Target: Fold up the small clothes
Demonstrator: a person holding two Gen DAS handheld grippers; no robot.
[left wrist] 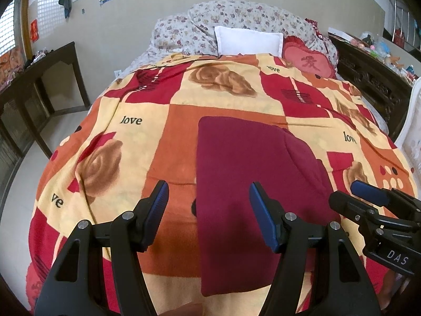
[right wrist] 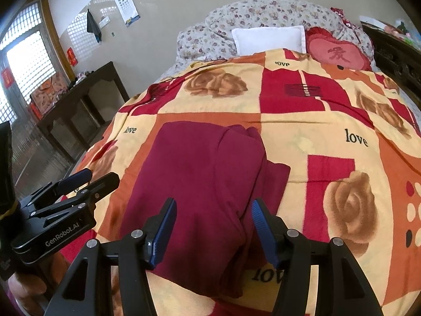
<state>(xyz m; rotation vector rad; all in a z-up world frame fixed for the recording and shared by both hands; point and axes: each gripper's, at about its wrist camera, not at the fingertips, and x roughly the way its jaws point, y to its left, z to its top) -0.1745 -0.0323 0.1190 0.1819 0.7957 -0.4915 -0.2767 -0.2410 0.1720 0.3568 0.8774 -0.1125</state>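
A dark red garment (left wrist: 236, 158) lies folded into a long flat shape on the patterned blanket (left wrist: 171, 131), with a thicker folded layer along its right side (right wrist: 250, 173). My left gripper (left wrist: 209, 185) hovers open over the garment's near left part, its left finger over the blanket and nothing between its pads. My right gripper (right wrist: 214, 202) stands open over the garment's near end (right wrist: 197, 171), pads apart from the cloth. Each gripper shows in the other's view: the right gripper (left wrist: 352, 194) at the right edge, the left gripper (right wrist: 101, 176) at the left.
The blanket (right wrist: 315, 137) covers a bed. A white pillow (left wrist: 248, 40), a red heart cushion (left wrist: 307, 62) and a flowered quilt (left wrist: 236, 13) lie at its far end. A dark wooden table (left wrist: 39, 79) stands left, carved dark furniture (left wrist: 368, 79) right. A hand (right wrist: 23, 289) holds the left gripper.
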